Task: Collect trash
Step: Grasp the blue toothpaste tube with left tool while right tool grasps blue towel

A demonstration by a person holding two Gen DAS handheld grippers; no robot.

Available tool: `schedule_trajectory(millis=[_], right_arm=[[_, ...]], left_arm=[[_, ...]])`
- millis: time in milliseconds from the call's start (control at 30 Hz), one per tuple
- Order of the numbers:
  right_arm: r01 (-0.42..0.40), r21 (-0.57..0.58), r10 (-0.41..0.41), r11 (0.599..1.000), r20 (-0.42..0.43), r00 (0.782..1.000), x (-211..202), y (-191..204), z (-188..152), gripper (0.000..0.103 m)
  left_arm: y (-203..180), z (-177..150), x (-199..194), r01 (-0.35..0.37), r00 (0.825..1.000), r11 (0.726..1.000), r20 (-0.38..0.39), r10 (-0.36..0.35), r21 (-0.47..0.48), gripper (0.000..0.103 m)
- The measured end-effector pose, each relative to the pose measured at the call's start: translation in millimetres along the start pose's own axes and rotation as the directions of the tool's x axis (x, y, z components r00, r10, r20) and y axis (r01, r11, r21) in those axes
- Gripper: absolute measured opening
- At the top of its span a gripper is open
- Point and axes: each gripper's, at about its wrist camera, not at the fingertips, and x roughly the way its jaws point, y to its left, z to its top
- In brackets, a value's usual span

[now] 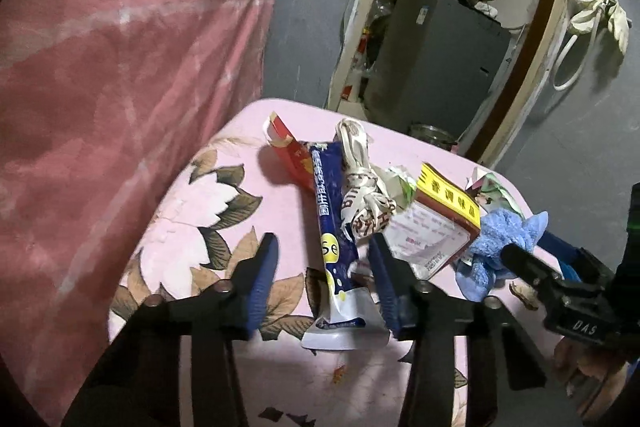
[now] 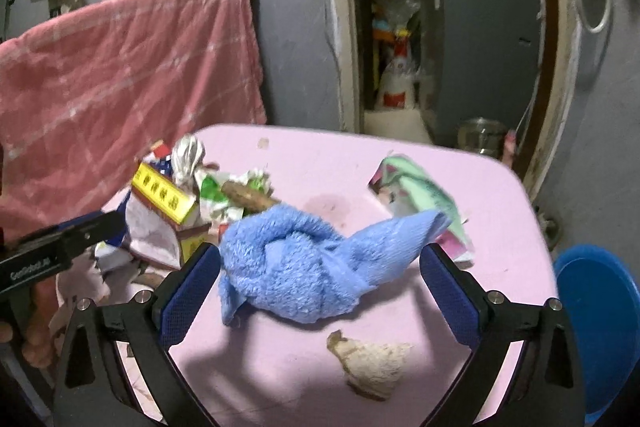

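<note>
Trash lies heaped on a pink flowered table (image 1: 192,211). A blue toothpaste tube (image 1: 334,219) runs lengthwise between the fingers of my left gripper (image 1: 323,239), whose pads stand clear of it on both sides. Behind the tube are a red packet (image 1: 290,155), a knotted white plastic bag (image 1: 360,179) and a yellow and red box (image 1: 444,211). My right gripper (image 2: 320,251) is spread wide around a crumpled blue cloth (image 2: 304,267). A green and pink wrapper (image 2: 416,195) lies beyond the cloth, and a tan dried scrap (image 2: 372,363) lies nearer.
A pink sheet (image 1: 120,67) hangs over furniture left of the table. A blue basin (image 2: 596,327) sits off the table's right edge. Past the far edge are a doorway with a grey cabinet (image 1: 436,55) and a glass jar (image 2: 480,135) on the floor.
</note>
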Motion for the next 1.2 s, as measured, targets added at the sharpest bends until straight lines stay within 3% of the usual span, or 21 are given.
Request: schedule_trajectory(millis=[133, 233, 367, 467, 733, 1033, 1200], right_arm=[[-0.013, 0.004, 0.013, 1.000, -0.044, 0.999, 6, 0, -1, 0.098], [-0.033, 0.009, 0.034, 0.999, -0.061, 0.998, 9, -2, 0, 0.088], [-0.070, 0.008, 0.070, 0.998, -0.081, 0.994, 12, 0, -2, 0.082], [-0.077, 0.013, 0.078, 0.997, -0.082, 0.994, 12, 0, -4, 0.076], [-0.098, 0.003, 0.098, 0.995, -0.017, 0.995, 1, 1, -7, 0.057], [-0.088, -0.002, 0.087, 0.996, 0.117, 0.989, -25, -3, -8, 0.052], [-0.049, -0.027, 0.054, 0.998, 0.238, 0.970, -53, -1, -8, 0.052]], left_arm=[[1, 2, 3, 0.008, 0.999, 1.000, -0.032, -0.009, -0.021, 0.029], [4, 1, 4, 0.015, 0.998, 0.999, -0.052, -0.018, -0.049, 0.028], [1, 0, -2, 0.014, 0.999, 0.999, -0.051, -0.016, -0.037, 0.011], [-5, -2, -5, 0.012, 0.999, 0.999, -0.049, -0.014, -0.037, 0.005], [-16, -14, -26, -0.003, 0.999, 1.000, 0.043, 0.004, -0.028, 0.002], [-42, -24, -51, 0.018, 0.983, 1.000, 0.181, -0.020, 0.016, 0.002], [-62, -24, -61, 0.027, 0.969, 0.998, 0.245, -0.039, 0.052, 0.002]])
